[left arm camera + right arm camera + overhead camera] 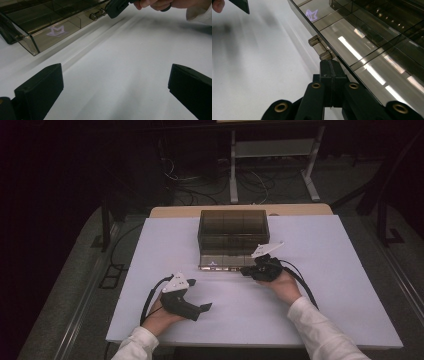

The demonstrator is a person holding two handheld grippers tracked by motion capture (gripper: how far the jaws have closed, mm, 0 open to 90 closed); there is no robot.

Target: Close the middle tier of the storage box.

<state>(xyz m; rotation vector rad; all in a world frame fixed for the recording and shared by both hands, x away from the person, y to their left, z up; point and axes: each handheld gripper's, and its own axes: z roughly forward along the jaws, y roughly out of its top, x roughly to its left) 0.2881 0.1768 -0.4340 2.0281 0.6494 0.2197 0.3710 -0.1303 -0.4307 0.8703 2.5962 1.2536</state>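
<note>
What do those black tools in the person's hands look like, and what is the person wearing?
Each hand holds a black gripper: the left gripper and right gripper both carry a white three-cornered plate on top and trail a black cable. The left one's jaws are blocky black pads; the right one's linkage has brass-coloured rivets. Both sleeves are white.

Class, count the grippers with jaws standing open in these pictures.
1. The left gripper, low on the white table, is open. The right gripper, at the clear box latch, is shut.

Right hand-held gripper (331,72) jaws shut, tips at box latch (320,47) — smoked plastic box (372,37), white table (257,75)
</note>
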